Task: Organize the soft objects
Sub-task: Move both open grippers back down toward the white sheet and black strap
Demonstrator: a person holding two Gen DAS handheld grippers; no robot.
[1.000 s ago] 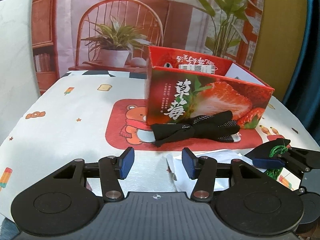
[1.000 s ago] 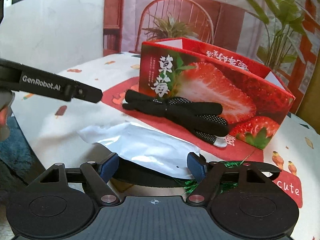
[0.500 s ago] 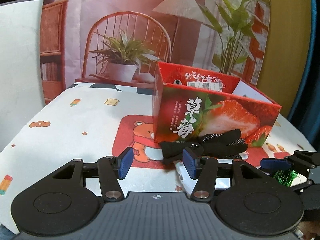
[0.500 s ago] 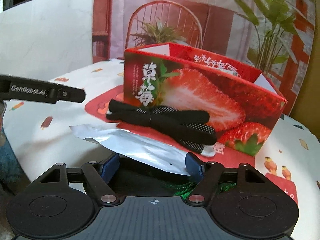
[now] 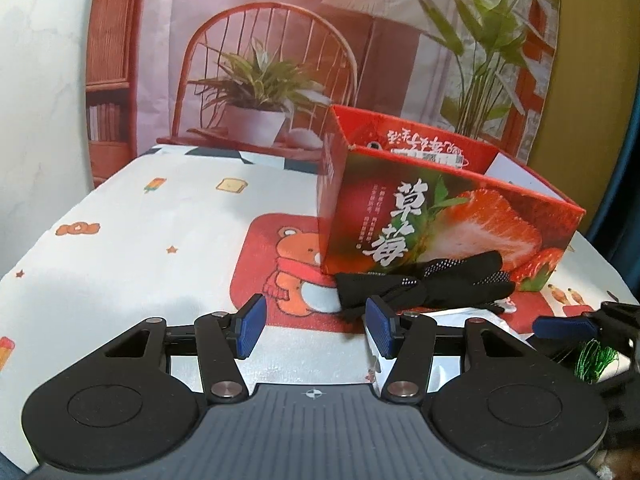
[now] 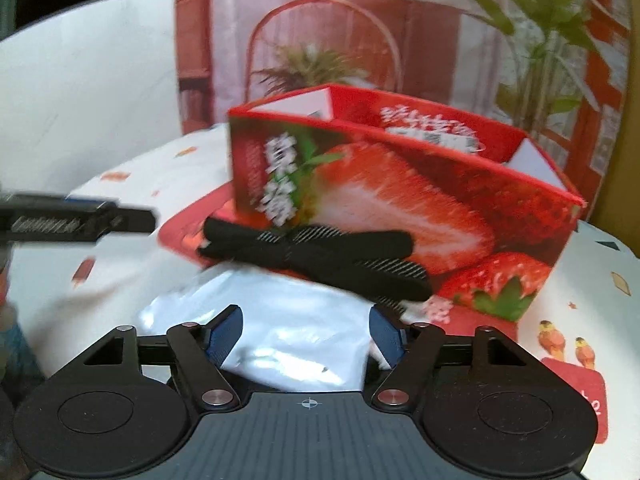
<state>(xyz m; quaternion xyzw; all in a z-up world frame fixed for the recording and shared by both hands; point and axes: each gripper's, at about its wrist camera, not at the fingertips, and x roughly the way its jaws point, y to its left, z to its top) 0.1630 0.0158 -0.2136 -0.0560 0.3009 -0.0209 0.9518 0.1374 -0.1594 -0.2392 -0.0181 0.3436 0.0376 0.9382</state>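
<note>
Since a second ago, the silvery-white plastic pouch (image 6: 280,344) has been raised off the printed tablecloth (image 5: 132,248) and is now seen between the fingers of the right gripper (image 6: 306,334), whose jaws are spread wide; whether it is actually gripped cannot be told. The left gripper (image 5: 316,326) is held open over the cloth, nothing between its pads. The black dotted gloves (image 5: 424,290) are laid against the front of the red strawberry-printed cardboard box (image 5: 448,216).

Black gripper frames, blue fingers (image 5: 251,326) — seemingly rubber-padded
</note>
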